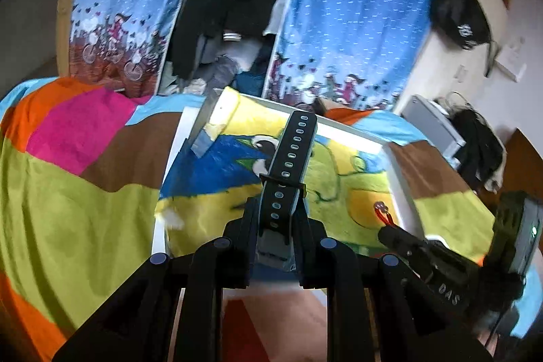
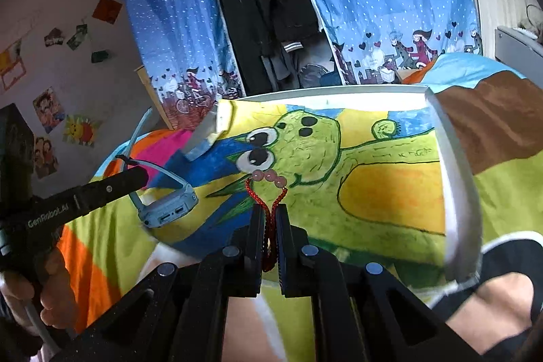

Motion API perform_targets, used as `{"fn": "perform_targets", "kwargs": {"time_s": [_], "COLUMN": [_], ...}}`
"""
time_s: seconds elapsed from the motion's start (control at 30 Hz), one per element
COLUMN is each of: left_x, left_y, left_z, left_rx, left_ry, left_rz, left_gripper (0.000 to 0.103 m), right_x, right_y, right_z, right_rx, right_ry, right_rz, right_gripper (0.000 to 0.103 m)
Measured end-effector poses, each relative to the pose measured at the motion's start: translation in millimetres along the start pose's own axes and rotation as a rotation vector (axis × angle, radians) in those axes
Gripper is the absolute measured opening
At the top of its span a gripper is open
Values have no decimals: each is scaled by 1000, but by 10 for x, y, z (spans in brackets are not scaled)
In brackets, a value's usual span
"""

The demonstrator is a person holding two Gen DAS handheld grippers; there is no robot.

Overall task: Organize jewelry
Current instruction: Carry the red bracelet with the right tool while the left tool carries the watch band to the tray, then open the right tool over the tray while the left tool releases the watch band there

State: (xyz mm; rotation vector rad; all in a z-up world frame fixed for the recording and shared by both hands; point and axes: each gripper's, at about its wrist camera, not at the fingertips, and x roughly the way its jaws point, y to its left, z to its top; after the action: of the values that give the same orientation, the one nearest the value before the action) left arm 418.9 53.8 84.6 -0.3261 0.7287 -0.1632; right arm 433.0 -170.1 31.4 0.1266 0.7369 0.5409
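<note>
Left wrist view: left tool [image 1: 278,219] clamped on watch [image 1: 288,158], strap upright above tray [image 1: 402,178]; lower it flat before releasing.
Right wrist view: right tool [image 2: 270,226] pinching red cord bracelet [image 2: 269,178] over tray; place apart from watch.

Bed [image 1: 68,192] under colour-block cover: orange, pink, brown, lime, light-blue patches. White-rimmed tray [image 2: 454,192] lies on cover, tilted, near rim lifted. Tray floor [image 2: 390,202] carries bright drawing: green big-eyed cartoon creature, yellow and blue fields. Small white-and-blue block [image 1: 212,131] stands in tray's far left corner. Person's bare leg [image 2: 492,304] rests on cover beside tray.
</note>
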Motion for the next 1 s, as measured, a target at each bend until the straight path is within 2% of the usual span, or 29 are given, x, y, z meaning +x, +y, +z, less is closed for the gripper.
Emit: {"fn": "perform_targets", "kwargs": {"time_s": [0.2, 0.37, 0.43, 0.47, 0.57, 0.6, 0.7, 0.77, 0.83, 0.87, 0.93, 1.0], "left_x": [416, 434, 420, 437, 460, 439, 390, 315, 186, 127, -6, -125], "left_y": [179, 235, 197, 178, 180, 198, 257, 257, 211, 178, 121, 57], "left_z": [-63, -92, -109, -106, -137, -153, -200, -244, -278, -275, -291, -303], "left_rx": [-56, -28, 2, 11, 27, 20, -8, -8, 12, 17, 22, 19], "left_ry": [96, 78, 68, 73, 99, 90, 94, 88, 48, 29, -17, -29], "left_rz": [51, 52, 78, 84, 125, 136, 143, 137, 135, 137, 137, 139], "left_gripper": [16, 16, 17, 17, 37, 46, 58, 61, 79, 83, 88, 89], "right_x": [381, 511, 531, 534, 478, 441, 306, 197, 47, -30, -164, -300], "right_y": [-173, -140, -138, -138, -127, -120, -107, -94, -55, -33, 23, 82], "right_z": [-52, -141, -158, -162, -178, -183, -186, -193, -207, -208, -207, -208], "right_rx": [43, 12, 4, 1, -15, -23, -42, -59, -80, -91, -106, -112], "right_ry": [43, 59, 64, 64, 46, 35, 21, 8, -21, -35, -57, -71], "right_rz": [14, 5, -6, -8, -29, -36, -61, -83, -104, -114, -133, -146], "right_gripper": [8, 10, 15, 23, 47, 51, 54, 64, 74, 78, 81, 85]}}
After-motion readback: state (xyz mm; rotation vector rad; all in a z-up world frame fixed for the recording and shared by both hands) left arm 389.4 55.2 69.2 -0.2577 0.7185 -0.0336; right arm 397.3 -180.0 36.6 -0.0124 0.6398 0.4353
